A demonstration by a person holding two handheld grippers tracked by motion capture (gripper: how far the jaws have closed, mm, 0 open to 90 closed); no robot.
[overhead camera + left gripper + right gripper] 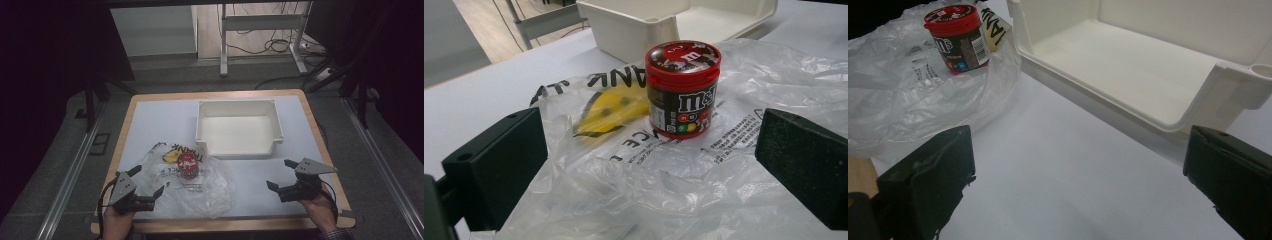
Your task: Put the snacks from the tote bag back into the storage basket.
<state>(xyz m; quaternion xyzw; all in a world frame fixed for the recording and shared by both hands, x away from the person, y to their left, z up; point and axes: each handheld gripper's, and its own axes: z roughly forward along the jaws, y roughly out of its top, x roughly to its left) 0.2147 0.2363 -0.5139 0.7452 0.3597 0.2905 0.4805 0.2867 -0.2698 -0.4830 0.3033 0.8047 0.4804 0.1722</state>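
High view: left gripper [150, 182] sat at the near edge of the plastic bag [192, 185], jaws wide apart, holding nothing. Candy tub [188, 166] stood upright on the bag, just ahead. Right gripper [281, 174] also gaped, empty, near the white bin [240, 127].

Left gripper view: tub [682, 90] lay ahead betw. the jaws, lid on. Best approach, imo: go in low and level, squeeze the body, not the lid.

Right gripper view: bin [1168, 65] had nothing in it.
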